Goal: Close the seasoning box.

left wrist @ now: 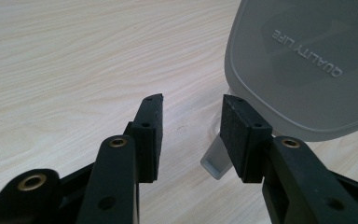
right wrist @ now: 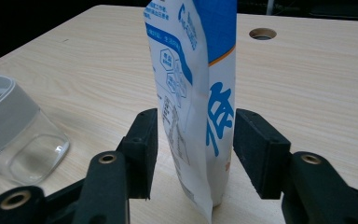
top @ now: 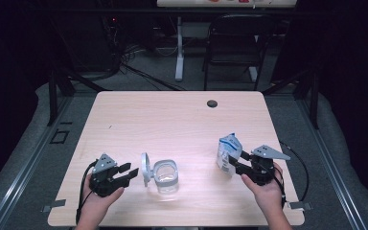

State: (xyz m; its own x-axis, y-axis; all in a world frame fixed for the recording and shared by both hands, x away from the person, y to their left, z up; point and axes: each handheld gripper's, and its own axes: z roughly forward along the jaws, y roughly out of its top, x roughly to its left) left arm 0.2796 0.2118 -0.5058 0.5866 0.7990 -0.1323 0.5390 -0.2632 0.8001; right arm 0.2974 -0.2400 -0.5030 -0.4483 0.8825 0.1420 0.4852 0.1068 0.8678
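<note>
Currently right gripper (right wrist: pixel 193 154) stands open astride the upright pouch (right wrist: pixel 200 93), pads clear; pouch sits well right of the jar (top: pixel 166 176). Left gripper (left wrist: pixel 191 126) open, empty, beside the lid (left wrist: pixel 303 65). Risk: unsupported pouch may topple.

Pale wood-grain table top (top: pixel 172 120): matt laminate, smooth. Clear square jar (top: pixel 166 176): glossy see-through plastic; its grey hinged lid (left wrist: pixel 303 60) is frosted, matt plastic. Blue-and-white printed pouch (right wrist: pixel 200 93): creased, slightly shiny film. Black gripper pads (right wrist: pixel 256 149): matt, rubbery.
</note>
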